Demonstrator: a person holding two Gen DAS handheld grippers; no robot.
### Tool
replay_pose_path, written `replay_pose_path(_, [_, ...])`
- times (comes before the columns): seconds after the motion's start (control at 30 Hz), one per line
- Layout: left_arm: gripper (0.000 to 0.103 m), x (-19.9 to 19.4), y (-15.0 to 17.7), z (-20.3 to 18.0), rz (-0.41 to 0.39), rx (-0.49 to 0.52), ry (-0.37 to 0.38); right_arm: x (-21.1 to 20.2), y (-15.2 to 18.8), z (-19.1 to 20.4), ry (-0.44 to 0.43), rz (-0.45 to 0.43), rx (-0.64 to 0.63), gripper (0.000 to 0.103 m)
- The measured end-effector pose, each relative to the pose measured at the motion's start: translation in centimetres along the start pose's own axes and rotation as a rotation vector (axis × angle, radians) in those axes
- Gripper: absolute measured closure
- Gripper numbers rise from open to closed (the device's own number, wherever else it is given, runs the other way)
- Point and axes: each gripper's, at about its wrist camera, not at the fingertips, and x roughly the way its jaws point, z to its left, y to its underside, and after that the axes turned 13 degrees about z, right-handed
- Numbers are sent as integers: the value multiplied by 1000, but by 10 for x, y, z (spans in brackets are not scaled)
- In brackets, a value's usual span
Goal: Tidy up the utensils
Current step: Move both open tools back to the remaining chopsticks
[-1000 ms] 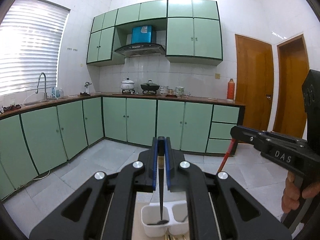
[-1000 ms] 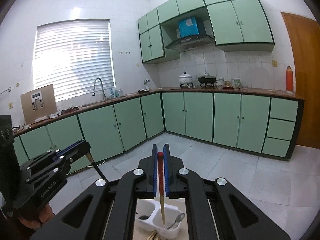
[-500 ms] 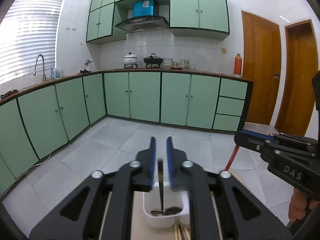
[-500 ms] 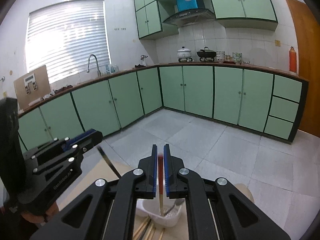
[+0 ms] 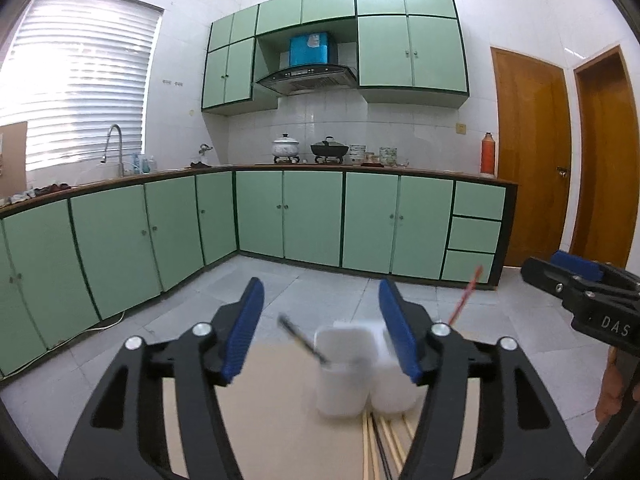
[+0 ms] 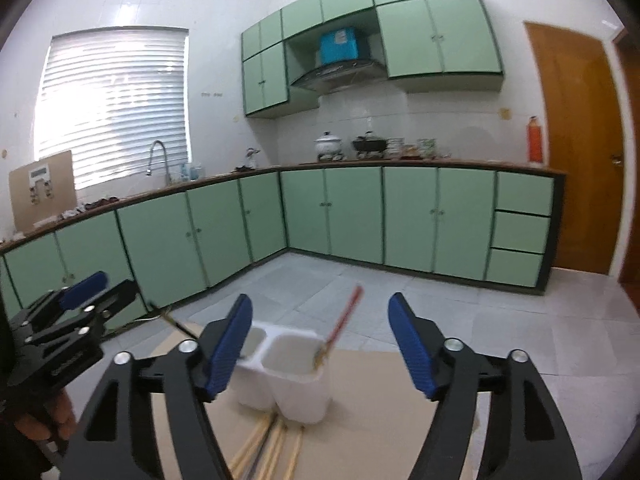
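Note:
A white two-compartment holder (image 5: 352,372) (image 6: 296,376) stands on a tan board (image 5: 272,420). A dark-handled utensil (image 5: 302,340) leans out of its left compartment. A red-topped chopstick (image 6: 340,326) (image 5: 466,294) leans out of its right compartment. My left gripper (image 5: 320,328) is open and empty, just before the holder. My right gripper (image 6: 322,344) is open and empty above the holder. Each gripper shows at the edge of the other's view, the right in the left wrist view (image 5: 576,284) and the left in the right wrist view (image 6: 84,300).
Several loose chopsticks (image 5: 384,444) (image 6: 268,448) lie on the board in front of the holder. Green floor cabinets (image 5: 312,220) line the far walls beyond a tiled floor (image 5: 320,284). Two wooden doors (image 5: 528,160) stand at the right.
Both grippers have opened and let go: the dark utensil and the red-topped chopstick now stand in the holder. Both grippers have drawn back and tilted up.

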Motion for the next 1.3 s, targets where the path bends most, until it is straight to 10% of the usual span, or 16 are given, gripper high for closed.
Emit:
replay_pose_path(0.5, [38,-5,142,9,340,0,-9,-6,149,19,42,259,45,32])
replay_pose_path(1.3, [49,-7,200,-3,527,-21,45,-11,206,41,5,392,55,56])
